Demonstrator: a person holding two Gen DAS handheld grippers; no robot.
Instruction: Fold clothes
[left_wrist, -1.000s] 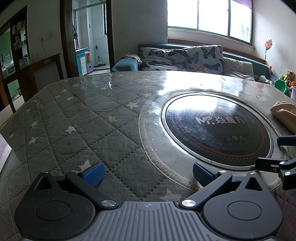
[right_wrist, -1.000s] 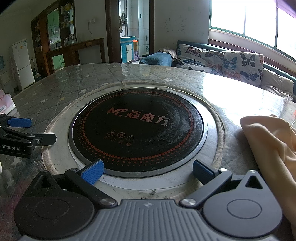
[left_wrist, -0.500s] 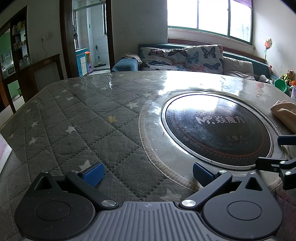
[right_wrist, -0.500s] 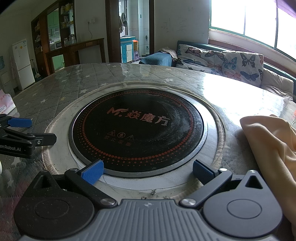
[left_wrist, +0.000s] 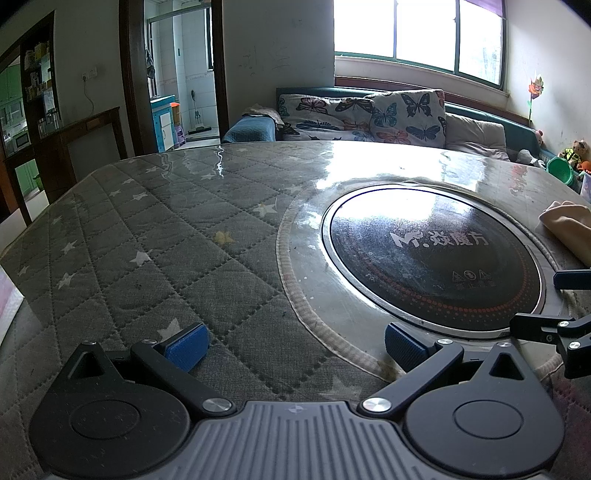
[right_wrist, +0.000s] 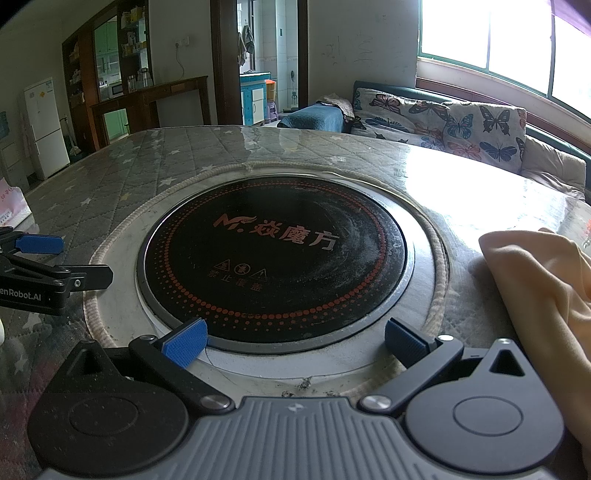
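Table (left_wrist: 155, 236): You are working over a round table under a quilted, star-printed cover with a glossy clear sheet on top; expect cloth to slide easily on that sheet, so drag gently.
Cooktop (right_wrist: 275, 258): Take the black round cooktop set into the table's middle as your landmark. Both grippers sit at its near edge, and neither touches it.
Garment (right_wrist: 543, 291): The pale peach cloth lies bunched to the right of the cooktop, just off its rim, running out of the right wrist view. It is not yet spread, so I judge the step in hand is the first reach to pick it up and lay it flat.
Right gripper (right_wrist: 293, 341): Its jaws stand wide apart and empty, at the cooktop's near rim, with the garment just beside its right finger. Swing it right, away from the cooktop, and close on a single edge or corner, not a bunched fold.
Left gripper (left_wrist: 293, 341): Jaws also wide apart, holding nothing, at the cooktop's near-left side and well apart from the garment. You will need to carry it across the cooktop for a second corner.
Risk: Grabbing two layers at once would hide the true hem.
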